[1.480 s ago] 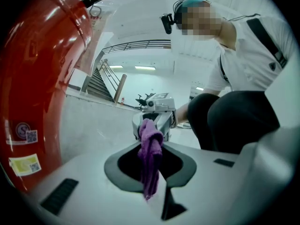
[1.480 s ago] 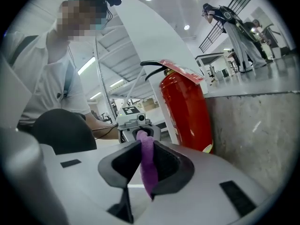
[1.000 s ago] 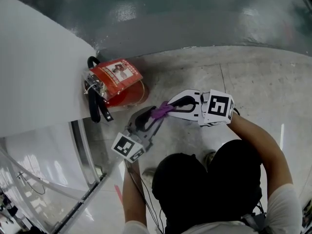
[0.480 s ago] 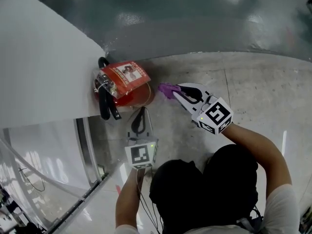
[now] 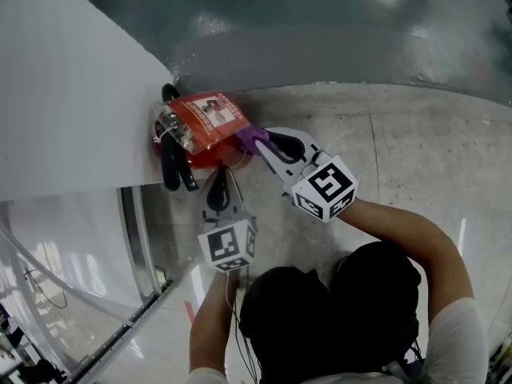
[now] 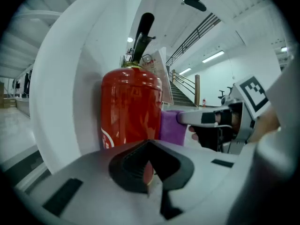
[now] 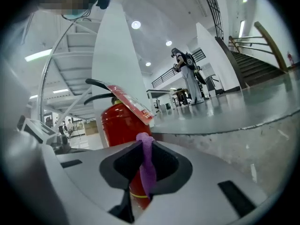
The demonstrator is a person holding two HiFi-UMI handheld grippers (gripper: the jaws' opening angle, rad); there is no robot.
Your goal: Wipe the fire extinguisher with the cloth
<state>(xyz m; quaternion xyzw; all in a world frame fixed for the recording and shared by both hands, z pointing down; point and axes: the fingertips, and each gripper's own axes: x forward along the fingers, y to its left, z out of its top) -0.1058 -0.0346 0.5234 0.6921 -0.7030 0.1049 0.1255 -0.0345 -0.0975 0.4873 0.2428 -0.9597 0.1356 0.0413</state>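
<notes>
Starting with the fire extinguisher (image 5: 214, 158) — stands upright on the concrete floor (image 5: 400, 150), backed into the foot of a white wall (image 5: 64, 94) on its left, with a black handle (image 5: 172, 170) on top and a red card (image 5: 204, 118) in a clear sleeve tied at the neck. Shows no streak or damp patch on the red body to tell wiped from unwiped.

Meeting it on the right side: the purple cloth (image 5: 250, 138), bunched into a small wad and laid against the upper body just under the card. Looks to be touching, going by the left gripper view. Pinched in the right gripper (image 5: 264, 146), with jaws closed on a fold that hangs as a thin strip between them. Reaches in from the right, held nearly level.

Waiting on the near side of the base: the left gripper (image 5: 221, 174), jaws drawn together on nothing, pointed at the red body from close by. Cannot tell whether touching it or only beside it.

Judging progress: cloth gripped and set against the surface — so the approach done, the wiping itself barely begun. Leaves nearly everything: the near face, the side against the wall, the shoulder and handle. Calls for strokes around and down the body, probably with more cloth spread out.
</notes>
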